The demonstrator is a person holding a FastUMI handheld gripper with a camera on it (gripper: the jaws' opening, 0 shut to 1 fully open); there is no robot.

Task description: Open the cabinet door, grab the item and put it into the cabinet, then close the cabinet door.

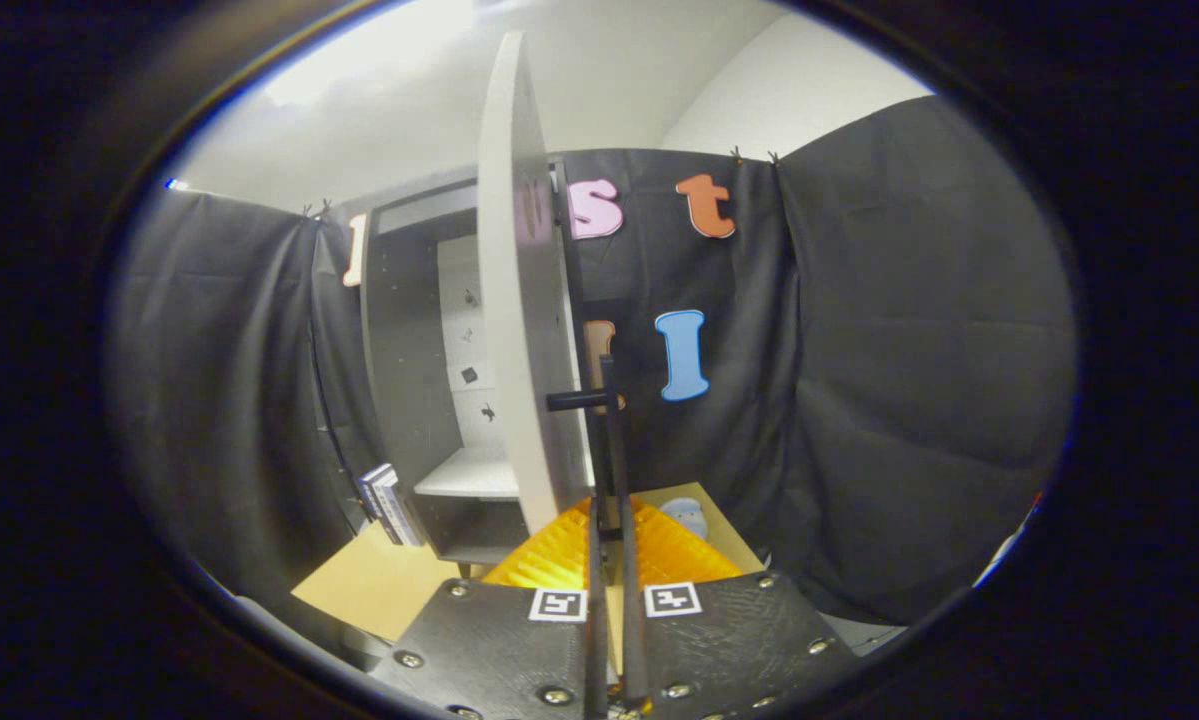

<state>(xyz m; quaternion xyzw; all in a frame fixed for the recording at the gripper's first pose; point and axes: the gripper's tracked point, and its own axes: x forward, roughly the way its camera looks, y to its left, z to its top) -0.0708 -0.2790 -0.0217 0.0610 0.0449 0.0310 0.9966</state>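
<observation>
The grey cabinet (409, 380) stands on a wooden table, its inside and a pale shelf (469, 472) showing. Its pale door (519, 330) is swung out towards me and seen nearly edge-on. A thin black bar handle (607, 440) runs down the door's near edge, fixed by a short standoff. My gripper (609, 545) is shut on the lower part of this bar, one finger on each side of it. A small pale blue item (686, 518) lies on the table just beyond the right finger, partly hidden.
The wooden table (379, 590) runs to the left under the cabinet. A small stack of flat dark and white things (391, 505) leans against the cabinet's left foot. Black cloth walls close in behind and to both sides.
</observation>
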